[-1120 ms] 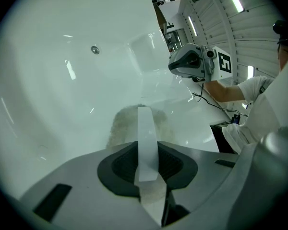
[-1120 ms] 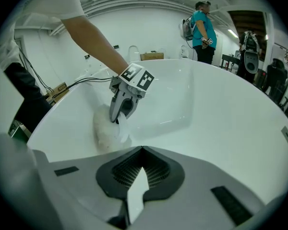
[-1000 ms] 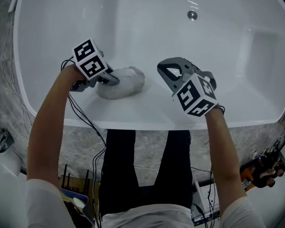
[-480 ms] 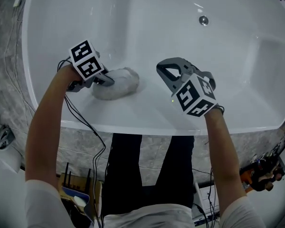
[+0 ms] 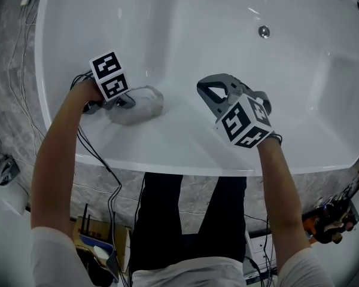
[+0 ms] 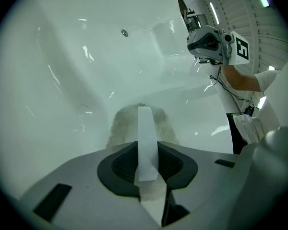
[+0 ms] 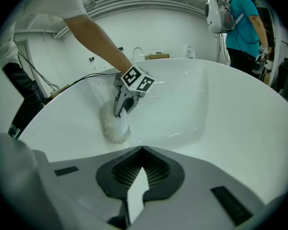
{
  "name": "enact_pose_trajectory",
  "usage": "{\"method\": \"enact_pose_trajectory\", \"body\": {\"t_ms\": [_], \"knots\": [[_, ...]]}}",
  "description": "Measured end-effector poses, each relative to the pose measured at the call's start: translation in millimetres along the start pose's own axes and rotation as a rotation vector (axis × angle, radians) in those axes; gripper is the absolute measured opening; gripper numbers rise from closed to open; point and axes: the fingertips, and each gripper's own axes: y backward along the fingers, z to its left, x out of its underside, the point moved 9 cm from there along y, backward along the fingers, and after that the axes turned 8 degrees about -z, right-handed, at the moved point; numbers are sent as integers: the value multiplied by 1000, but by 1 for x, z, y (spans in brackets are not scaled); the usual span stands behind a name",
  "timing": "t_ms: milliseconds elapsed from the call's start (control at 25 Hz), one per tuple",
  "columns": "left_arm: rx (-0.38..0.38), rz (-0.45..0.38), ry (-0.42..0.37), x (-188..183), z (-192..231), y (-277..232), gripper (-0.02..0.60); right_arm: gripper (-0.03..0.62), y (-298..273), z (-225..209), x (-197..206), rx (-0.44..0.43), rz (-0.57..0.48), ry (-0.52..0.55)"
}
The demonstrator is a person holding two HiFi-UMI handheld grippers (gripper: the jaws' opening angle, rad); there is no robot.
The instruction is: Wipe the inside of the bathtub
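Note:
In the head view the white bathtub (image 5: 185,17) fills the upper part of the picture, its drain (image 5: 264,31) at the far right. My left gripper (image 5: 127,100) is shut on a fluffy grey-white cloth (image 5: 140,105) and presses it against the tub's near sloping wall. The left gripper view has the cloth (image 6: 125,123) bulging past the closed jaws, with a white strip (image 6: 145,143) over it. My right gripper (image 5: 210,91) hovers over the tub's near side, shut on nothing and apart from the cloth. The right gripper view looks across at the left gripper (image 7: 121,104) and the cloth (image 7: 113,126).
A grey stone-patterned surround (image 5: 12,100) borders the tub. Cables (image 5: 99,154) trail from the left gripper over the near rim. The person's dark legs (image 5: 191,208) stand against the tub front. Another person in a teal shirt (image 7: 242,23) stands beyond the far rim.
The left gripper has dragged the cloth leftward along the tub's near wall, away from the drain. The right gripper has held its place.

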Motion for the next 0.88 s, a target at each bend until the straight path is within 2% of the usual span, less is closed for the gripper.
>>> {"method": "enact_pose_trajectory", "body": {"t_ms": [400, 680, 880], "knots": [[-198, 54, 121, -1, 22, -10, 97, 20, -3, -1, 4, -14, -1, -13], [-284, 30, 219, -7, 31, -24, 97, 20, -6, 9, 33, 1, 14, -84], [-339, 25, 245, -15, 36, -33, 97, 20, -17, 20, 51, -20, 36, -117]]}}
